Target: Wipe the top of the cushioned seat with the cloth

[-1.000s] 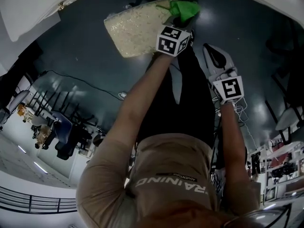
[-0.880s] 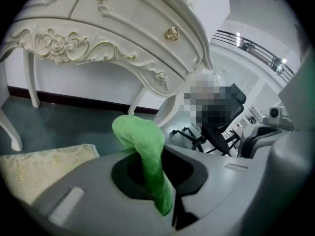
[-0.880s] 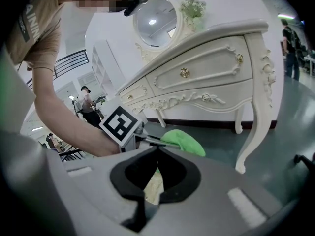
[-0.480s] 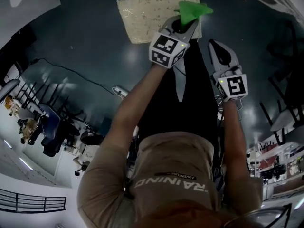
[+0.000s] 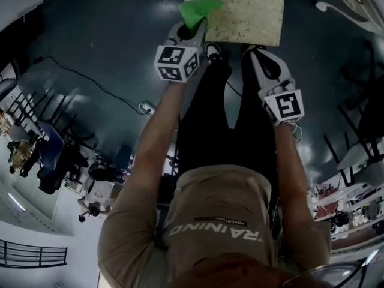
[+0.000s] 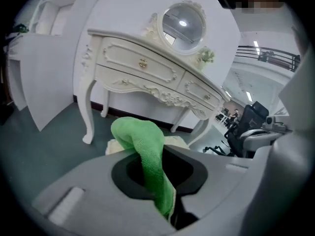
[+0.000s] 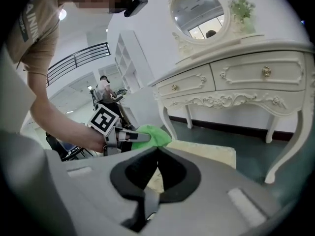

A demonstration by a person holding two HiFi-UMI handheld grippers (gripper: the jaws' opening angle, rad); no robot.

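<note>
The white carved dressing table (image 7: 231, 82) is the biggest thing here, standing just behind the cushioned seat (image 5: 240, 8), its oval mirror (image 6: 183, 21) set on top. The seat is a pale, speckled pad down low over the dark floor (image 5: 108, 47), directly in front of the person.

The person leans towards the seat with both arms stretched out. The left gripper (image 5: 193, 27) reaches to the seat's left near corner, and its jaws are clamped on the green cloth (image 5: 199, 11). The cloth is pinched in a fold that runs back through the jaws, and its bunched end sticks out ahead over that corner. I can't tell if it presses on the cushion.

The right gripper (image 5: 254, 54) sits at the seat's near edge, right of the cloth. Its jaws are closed together with nothing between them.
</note>
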